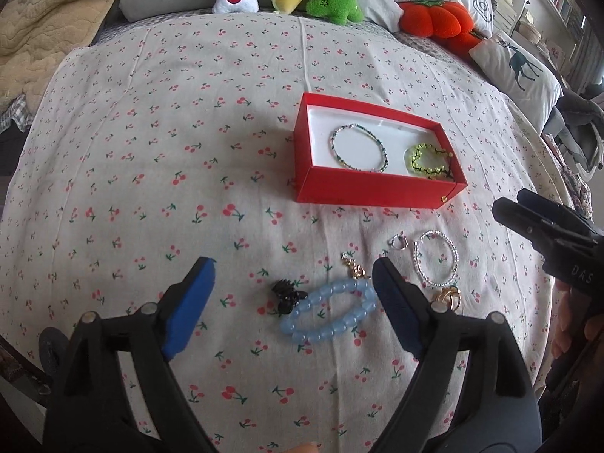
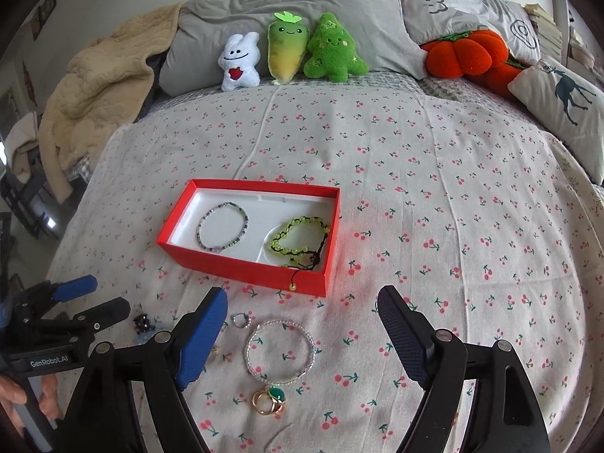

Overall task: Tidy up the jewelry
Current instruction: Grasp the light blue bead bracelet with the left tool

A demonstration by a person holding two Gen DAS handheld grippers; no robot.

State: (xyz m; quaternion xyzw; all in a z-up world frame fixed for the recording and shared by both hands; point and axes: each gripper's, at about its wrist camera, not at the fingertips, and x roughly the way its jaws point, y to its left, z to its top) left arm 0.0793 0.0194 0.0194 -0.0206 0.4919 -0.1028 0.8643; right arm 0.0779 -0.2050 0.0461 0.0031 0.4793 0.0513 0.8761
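Bedspread [image 2: 415,188]: red box [image 2: 241,270] holds 2 bracelets [image 2: 222,226].

my left claw's finger [image 1: 396,309] covers one end of the blue bracelet [image 1: 332,313] | gold rings [image 1: 449,298] half tucked behind it | tiny ring [image 2: 240,319] too small to make out | hair clip [image 2: 143,322] partly behind my left claw [image 2: 90,302]

Four bracelets [image 1: 358,147], four plush toys [image 2: 240,62]
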